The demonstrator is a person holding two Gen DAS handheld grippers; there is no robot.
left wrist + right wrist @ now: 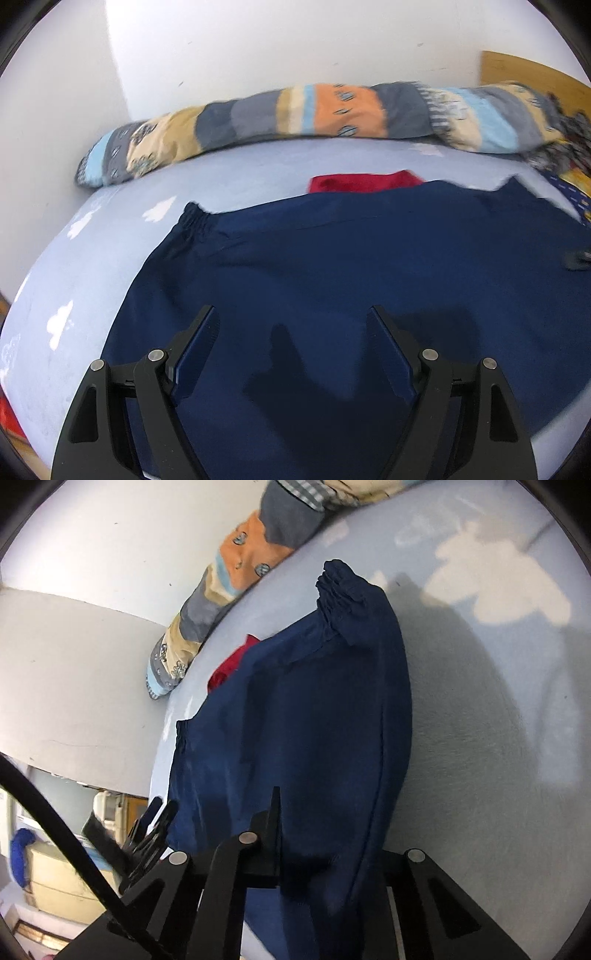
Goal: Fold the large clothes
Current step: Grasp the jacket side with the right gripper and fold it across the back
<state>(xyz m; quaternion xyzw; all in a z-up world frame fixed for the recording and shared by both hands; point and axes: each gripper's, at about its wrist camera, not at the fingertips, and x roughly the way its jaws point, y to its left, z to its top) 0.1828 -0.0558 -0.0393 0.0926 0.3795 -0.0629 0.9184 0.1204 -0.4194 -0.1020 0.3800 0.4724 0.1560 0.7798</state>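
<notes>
Pale blue bed sheet (258, 173), our left gripper (291, 325) spread wide over navy trousers (351, 258), our right gripper (295, 834) pinching their edge

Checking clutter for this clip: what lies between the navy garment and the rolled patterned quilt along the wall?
In the left wrist view, a red cloth lies there on the light-blue sheet, tucked against the navy garment's far edge, short of the quilt.

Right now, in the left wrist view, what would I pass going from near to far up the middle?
Left gripper → navy garment → red cloth → pale blue sheet → striped patterned pillow → white wall.
</notes>
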